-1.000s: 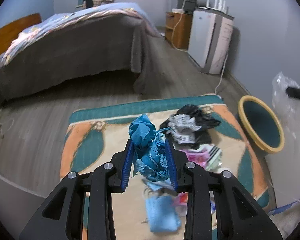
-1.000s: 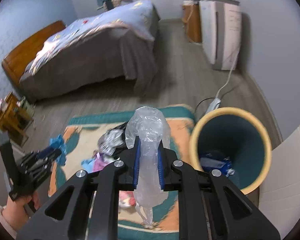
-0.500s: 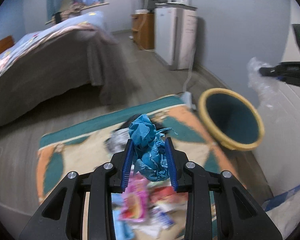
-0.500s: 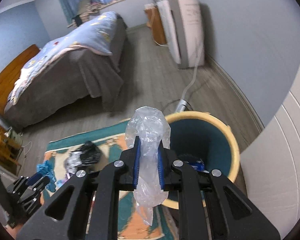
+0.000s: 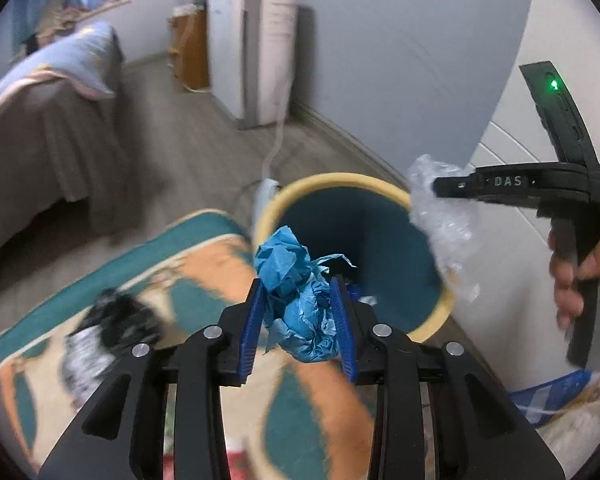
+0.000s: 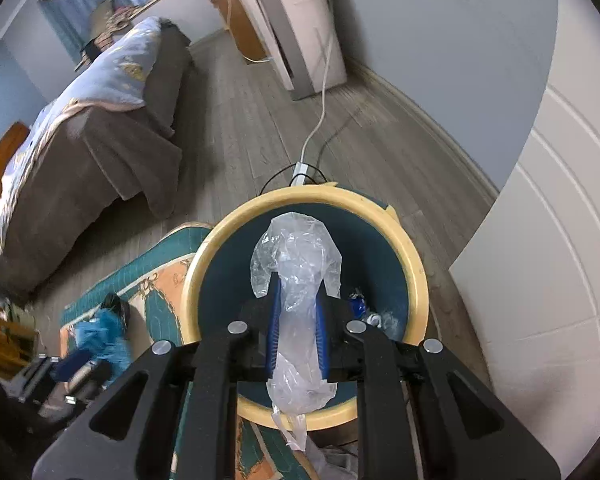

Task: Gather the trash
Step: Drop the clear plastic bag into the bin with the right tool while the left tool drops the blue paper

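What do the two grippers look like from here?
Both are alike: matte black plastic linkage arms with silver rivets, ending in ribbed blue pads. The left gripper shows this up close, as does the right gripper. Seen from the side, the right one has a pistol-style black handle, white "DAS" lettering and a lit green light. No sleeve or cable is visible.

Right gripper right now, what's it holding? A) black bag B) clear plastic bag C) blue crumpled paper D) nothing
B: the right gripper is clamped on the clear plastic bag, above the open bin; the blue crumpled paper sits in the left gripper.
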